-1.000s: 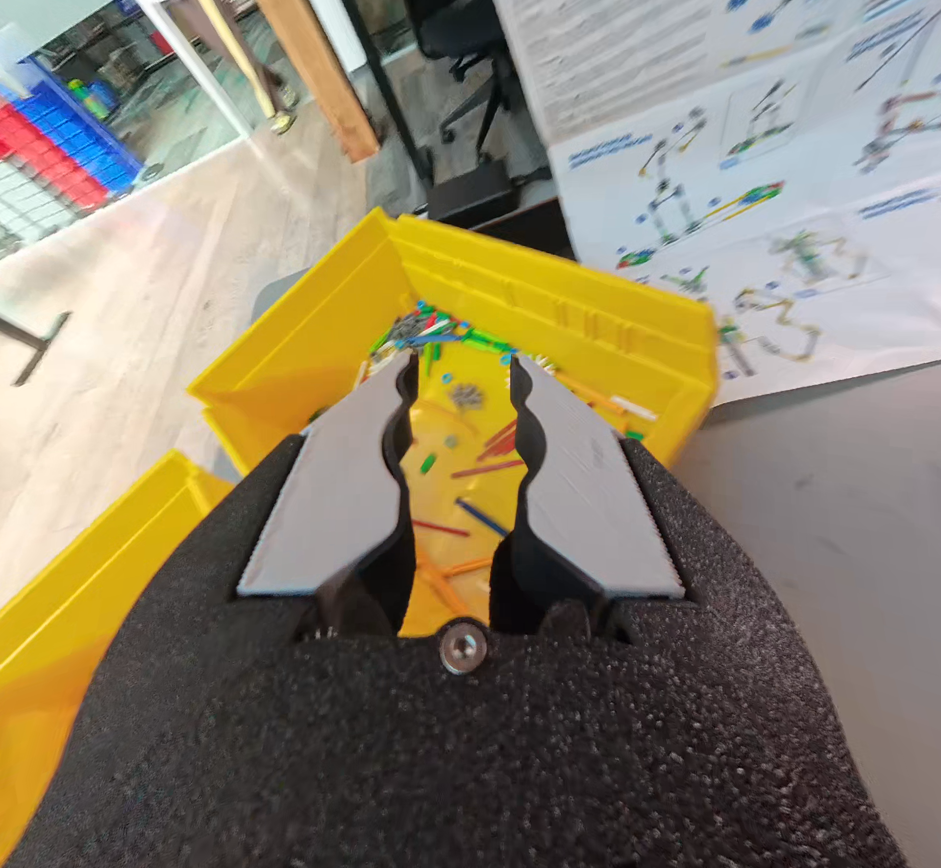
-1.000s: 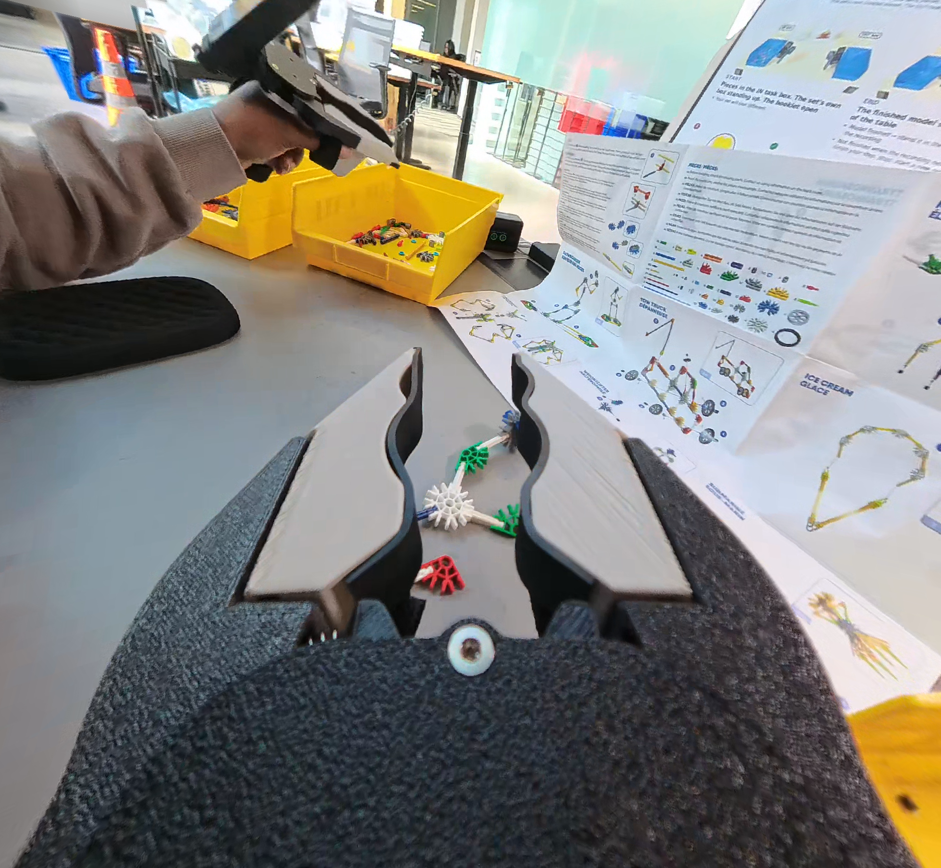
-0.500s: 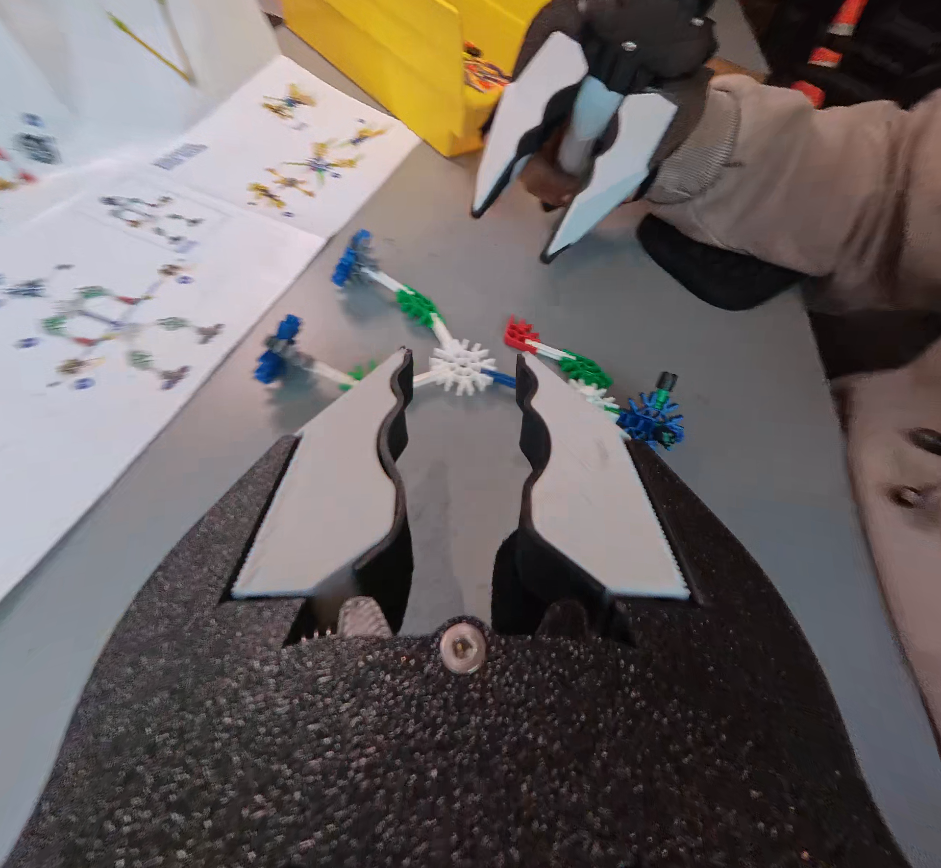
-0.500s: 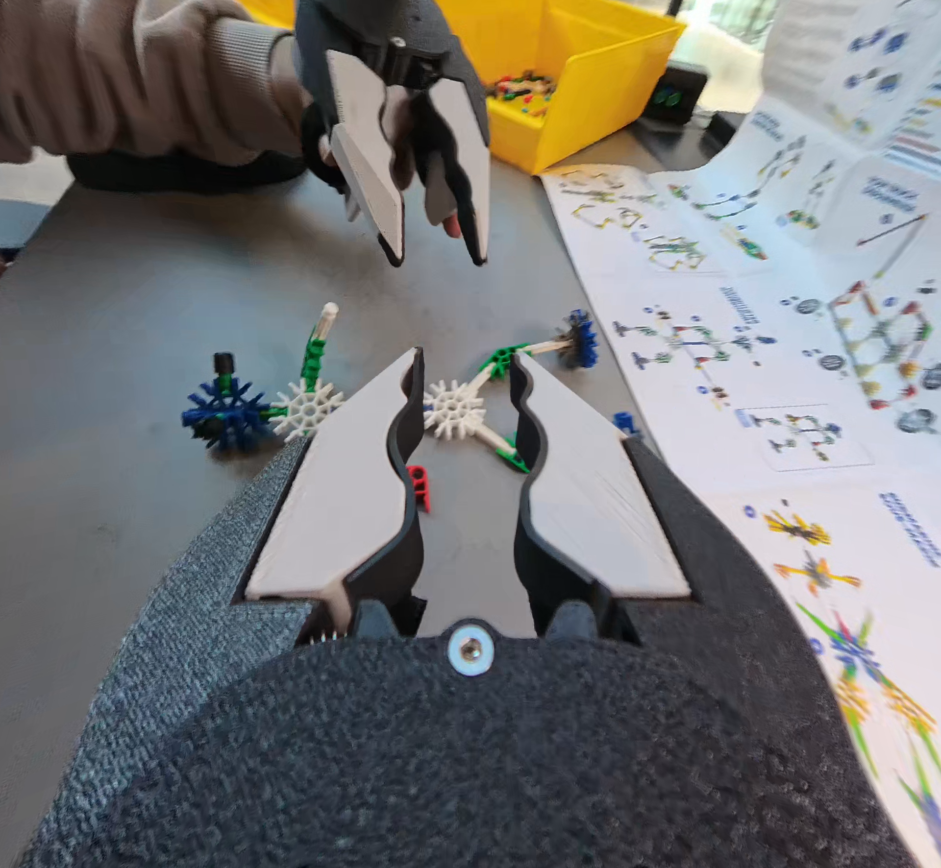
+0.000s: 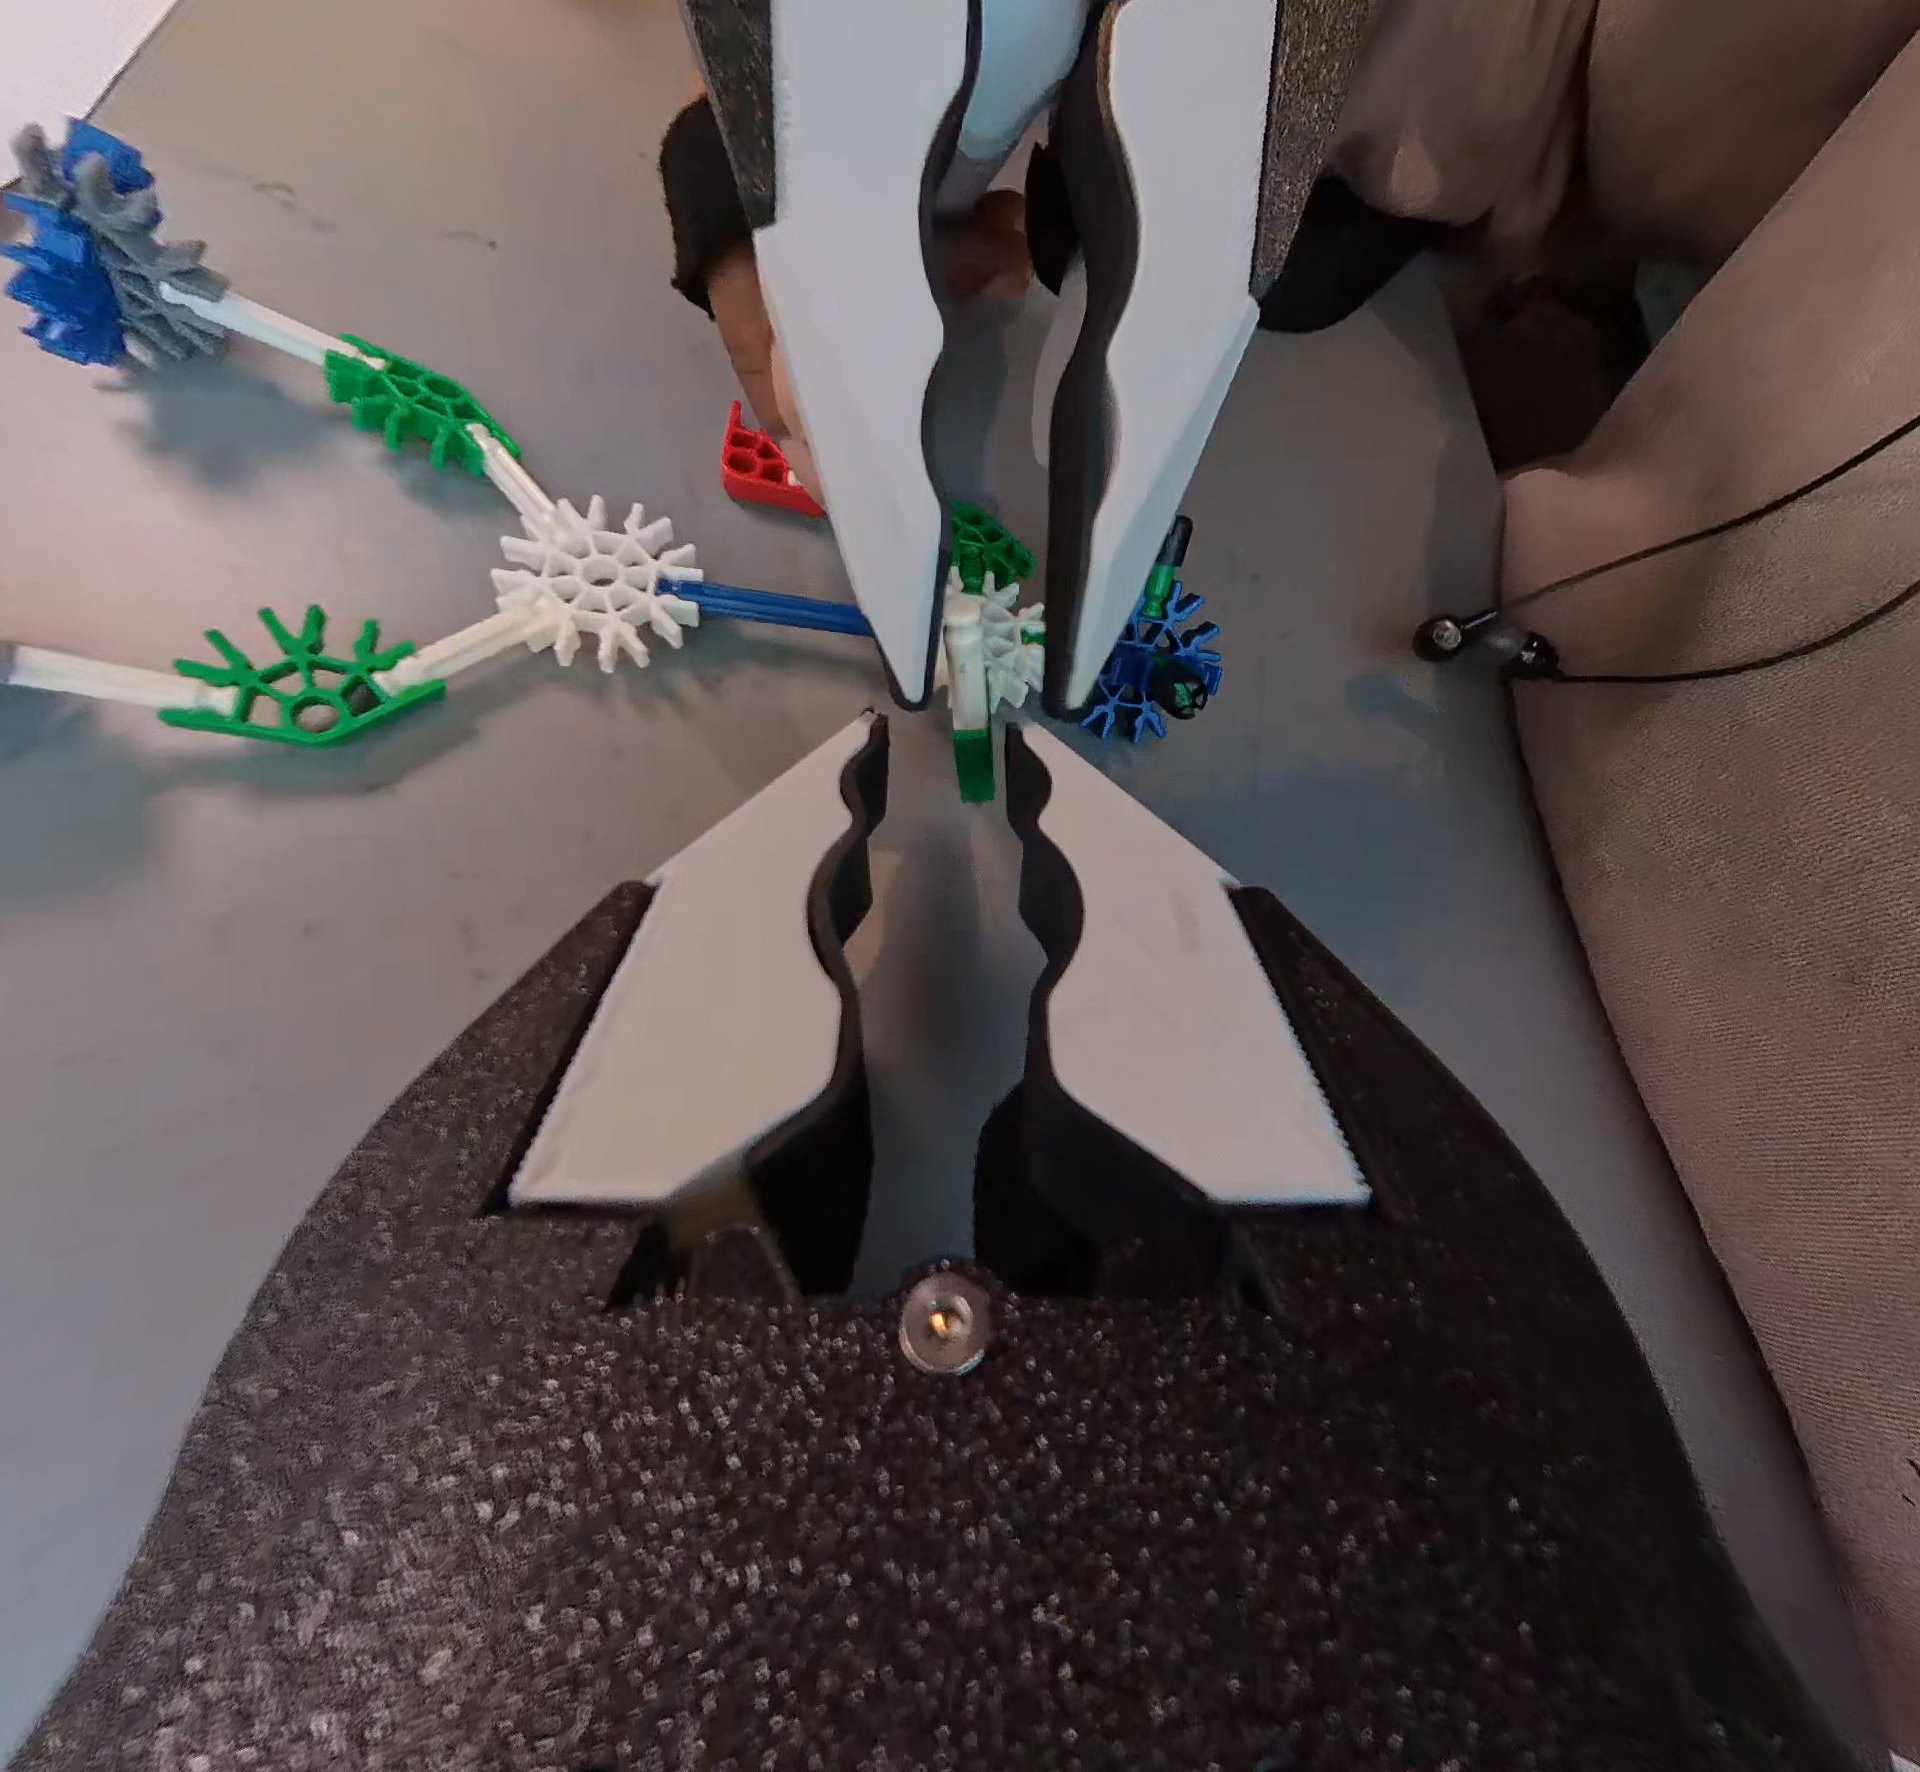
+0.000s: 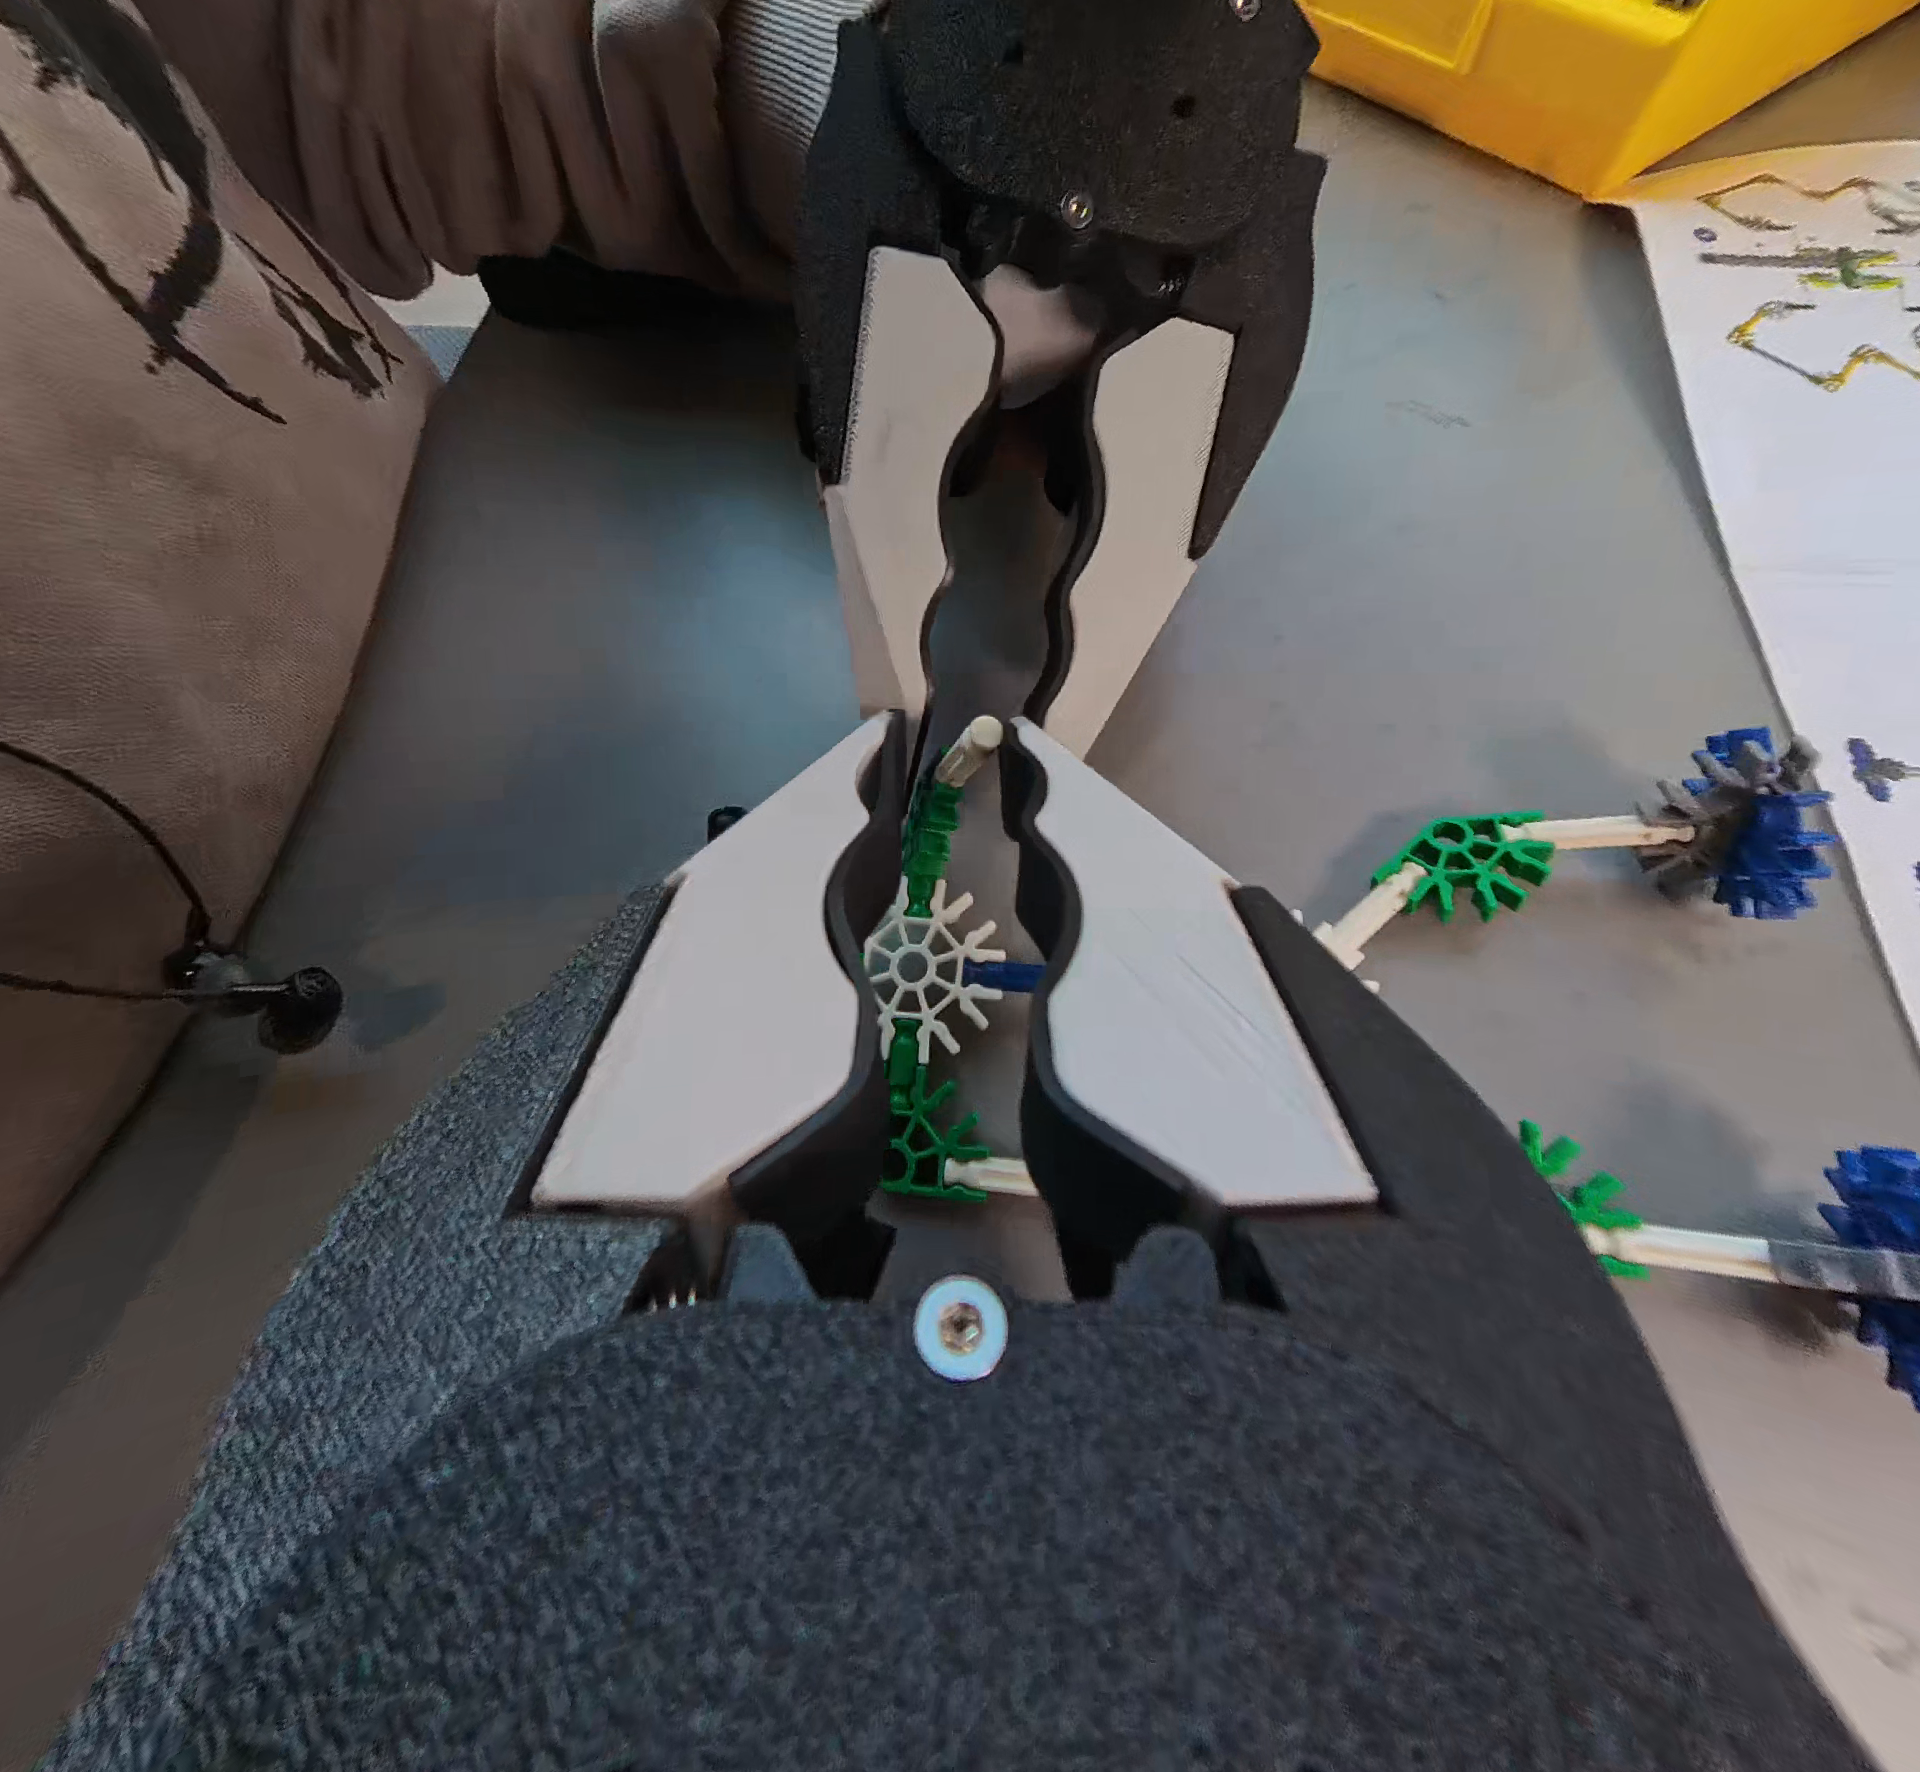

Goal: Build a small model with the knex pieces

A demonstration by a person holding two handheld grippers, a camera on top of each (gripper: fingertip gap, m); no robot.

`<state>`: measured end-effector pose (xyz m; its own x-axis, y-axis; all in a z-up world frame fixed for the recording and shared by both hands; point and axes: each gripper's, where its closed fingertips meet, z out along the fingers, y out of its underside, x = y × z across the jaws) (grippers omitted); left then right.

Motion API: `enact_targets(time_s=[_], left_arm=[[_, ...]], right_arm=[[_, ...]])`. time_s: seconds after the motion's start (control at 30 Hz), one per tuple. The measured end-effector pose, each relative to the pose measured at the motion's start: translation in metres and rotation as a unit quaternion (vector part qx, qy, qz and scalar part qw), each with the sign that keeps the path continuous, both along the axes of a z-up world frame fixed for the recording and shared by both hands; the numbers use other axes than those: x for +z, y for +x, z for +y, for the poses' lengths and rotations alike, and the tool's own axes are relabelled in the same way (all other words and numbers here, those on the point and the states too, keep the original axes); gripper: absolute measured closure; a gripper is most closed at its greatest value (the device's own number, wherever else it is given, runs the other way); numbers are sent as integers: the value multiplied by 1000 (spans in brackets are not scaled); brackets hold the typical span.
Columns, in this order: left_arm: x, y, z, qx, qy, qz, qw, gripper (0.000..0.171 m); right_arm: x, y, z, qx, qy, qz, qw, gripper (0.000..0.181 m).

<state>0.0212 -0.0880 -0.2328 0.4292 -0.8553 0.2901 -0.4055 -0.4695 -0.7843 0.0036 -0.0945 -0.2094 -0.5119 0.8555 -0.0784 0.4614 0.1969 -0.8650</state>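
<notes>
1. Where the grey counter (image 5: 312,995) shows bare, it is matte and lightly scuffed; a white instruction sheet (image 6: 1808,496) lies along one edge.
2. At the far corner a yellow bin (image 6: 1455,29) holds mixed small rods and connectors.
3. Both grippers meet tip to tip over a rod-and-connector toy (image 5: 592,579).
4. Left gripper (image 5: 945,735): jaws parted, a green rod (image 5: 975,766) between its tips, not clamped.
5. Right gripper (image 6: 951,735): jaws parted around a white snowflake connector (image 6: 925,969), not clenched.
</notes>
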Motion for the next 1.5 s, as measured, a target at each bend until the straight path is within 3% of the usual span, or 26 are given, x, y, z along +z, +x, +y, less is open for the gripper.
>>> enact_targets(time_s=[0.03,0.1,0.23,0.77,1.1,1.5], left_arm=[[-5,4,-4,-6,-3,13,1000,151],[-17,7,-8,-11,8,56,998,157],[-14,12,-4,4,23,53,998,165],[20,-18,12,67,11,-63,996,165],[41,-21,25,117,-11,-135,984,164],[51,-23,35,201,-71,-192,958,164]], right_arm=[[1,0,-1,-6,8,8,1000,175],[0,5,-4,-3,15,8,1000,176],[3,10,1,-13,13,17,1000,177],[27,-12,25,-61,-86,41,994,176],[47,-19,34,-88,-95,115,985,178],[56,-29,44,-153,176,205,951,175]])
